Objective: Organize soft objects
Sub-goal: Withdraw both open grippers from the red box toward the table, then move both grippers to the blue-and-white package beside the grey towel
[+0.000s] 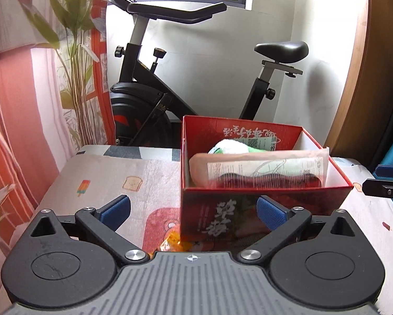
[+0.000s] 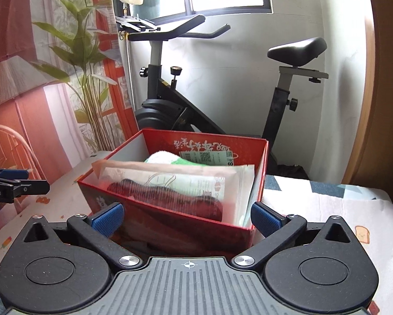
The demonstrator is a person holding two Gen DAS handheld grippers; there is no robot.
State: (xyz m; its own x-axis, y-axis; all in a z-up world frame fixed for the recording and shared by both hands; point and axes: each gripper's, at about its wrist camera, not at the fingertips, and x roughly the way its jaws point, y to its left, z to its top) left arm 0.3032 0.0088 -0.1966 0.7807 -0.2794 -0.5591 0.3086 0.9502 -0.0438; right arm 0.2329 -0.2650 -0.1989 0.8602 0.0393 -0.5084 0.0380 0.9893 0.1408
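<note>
Left gripper (image 1: 193, 210): spread wide, empty. Right gripper (image 2: 187, 216): spread wide, empty.

Red box (image 1: 264, 210) straight ahead of both, close, on patterned tablecloth (image 1: 104, 176). Inside: flat plastic pouch (image 2: 186, 181) leaning along near wall, dark knit item showing through; green-white towel (image 2: 170, 158) behind it, toward far wall.

Orange wrapper (image 1: 171, 244) just below left gripper, beside box foot; contents unclear.

Handling, judged: pouch light, floppy, slick film, likely to slip; best pinched at top edge or over thick middle. Towel soft, compressible; any bunched fold should do.
</note>
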